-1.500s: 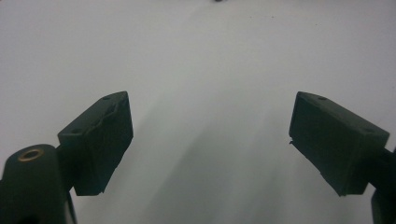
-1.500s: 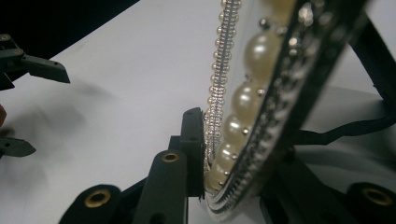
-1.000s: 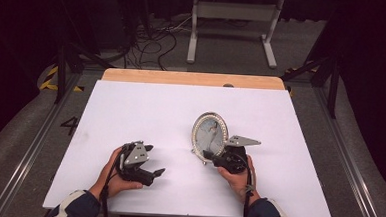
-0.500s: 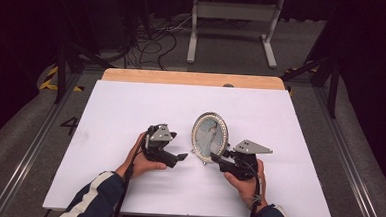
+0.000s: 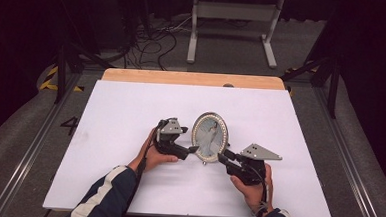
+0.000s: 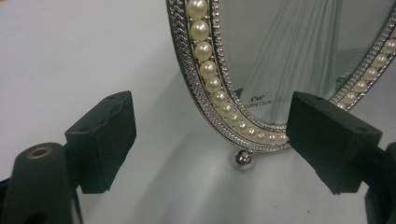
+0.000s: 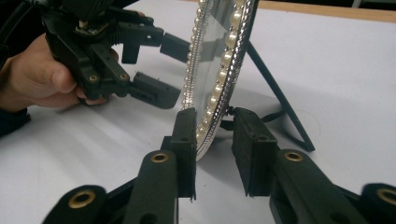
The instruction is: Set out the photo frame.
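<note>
An oval silver picture frame (image 5: 209,137) rimmed with pearls stands upright on the white table (image 5: 131,110), propped on its black easel leg (image 7: 276,95). My right gripper (image 5: 223,156) comes in from the right and is shut on the frame's lower rim (image 7: 212,126), one jaw in front and one behind. My left gripper (image 5: 193,150) is open at the frame's lower left, its jaws spread wide on either side of the pearl rim (image 6: 210,88) without touching it. In the right gripper view the left gripper (image 7: 170,72) sits just in front of the glass.
A wooden strip (image 5: 192,78) runs along the table's far edge. Metal rails (image 5: 348,161) flank the table on both sides. A small silver ball foot (image 6: 243,158) under the frame rests on the table.
My left gripper has moved right and forward from the table's front left up to the frame's left edge. The right hand has shifted slightly right; the frame stays put.
</note>
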The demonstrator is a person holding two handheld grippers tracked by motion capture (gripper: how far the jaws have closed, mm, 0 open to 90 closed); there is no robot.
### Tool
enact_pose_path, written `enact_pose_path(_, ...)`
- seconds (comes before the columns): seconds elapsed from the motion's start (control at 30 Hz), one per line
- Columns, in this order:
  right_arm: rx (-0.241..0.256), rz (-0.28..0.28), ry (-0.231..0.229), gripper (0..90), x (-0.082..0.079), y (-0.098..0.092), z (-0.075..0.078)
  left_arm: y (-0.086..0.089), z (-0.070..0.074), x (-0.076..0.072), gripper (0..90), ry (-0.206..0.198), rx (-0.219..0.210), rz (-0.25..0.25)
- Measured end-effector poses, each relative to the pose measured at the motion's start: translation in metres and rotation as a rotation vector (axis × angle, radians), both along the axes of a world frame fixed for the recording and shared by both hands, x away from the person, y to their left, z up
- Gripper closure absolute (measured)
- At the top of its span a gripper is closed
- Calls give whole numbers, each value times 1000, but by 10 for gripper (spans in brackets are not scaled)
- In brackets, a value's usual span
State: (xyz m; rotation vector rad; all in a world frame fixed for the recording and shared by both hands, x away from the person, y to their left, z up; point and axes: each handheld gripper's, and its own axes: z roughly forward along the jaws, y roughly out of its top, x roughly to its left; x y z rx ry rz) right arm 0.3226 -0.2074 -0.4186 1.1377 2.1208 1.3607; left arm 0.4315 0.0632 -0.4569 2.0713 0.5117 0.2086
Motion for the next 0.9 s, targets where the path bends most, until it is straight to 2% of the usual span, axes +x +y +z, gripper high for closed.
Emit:
enact_pose_path(0.13,14,-20,-11,746,-1,-3,1,-1,1,-1,191,14,-29,-6)
enact_pose_path(0.2,27,-23,-21,769,-1,-3,1,-5,-1,0,200,28,-39,16)
enact_pose_path(0.43,9,-21,-45,812,-2,0,3,-10,-2,-2,213,52,-29,-27)
enact_pose_path(0.53,9,-20,-46,813,-2,0,3,-14,-1,-5,240,46,-8,-74)
enact_pose_path(0.63,9,-13,-44,813,-1,-1,3,-15,-1,-6,226,50,-1,-70)
enact_pose_path(0.9,10,-16,-42,814,0,-2,3,-8,-1,-5,339,68,-16,-71)
